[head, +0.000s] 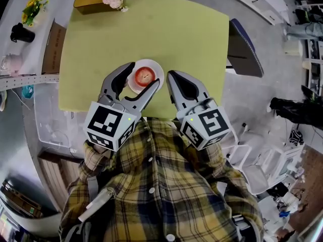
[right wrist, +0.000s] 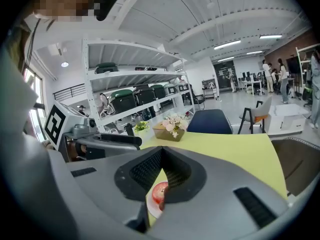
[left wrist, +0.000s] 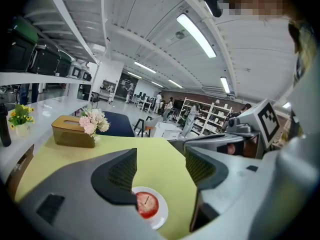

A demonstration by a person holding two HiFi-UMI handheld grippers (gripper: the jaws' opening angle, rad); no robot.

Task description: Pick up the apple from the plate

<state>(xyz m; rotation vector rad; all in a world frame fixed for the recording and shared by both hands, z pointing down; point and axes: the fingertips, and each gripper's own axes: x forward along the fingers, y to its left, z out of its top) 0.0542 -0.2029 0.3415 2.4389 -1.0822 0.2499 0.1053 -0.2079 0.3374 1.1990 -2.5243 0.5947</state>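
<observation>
We hold both tongs side by side at frame centre, tilted slightly down. The right gripper [right wrist: 161,154] is closed and empty. The left gripper [left wrist: 160,160] gapes wide, gripping nothing. Just beyond, the apple [head: 145,76] sits on the plate [head: 157,67], near the table [head: 176,34] edge.

Right gripper [right wrist: 161,150] hides most of plate [right wrist: 152,210]; apple [right wrist: 159,192] half covered.

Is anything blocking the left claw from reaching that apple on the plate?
Nothing visible does. The left gripper has its jaws apart, and only bare table shows between them and the apple, alone on its plate.
</observation>
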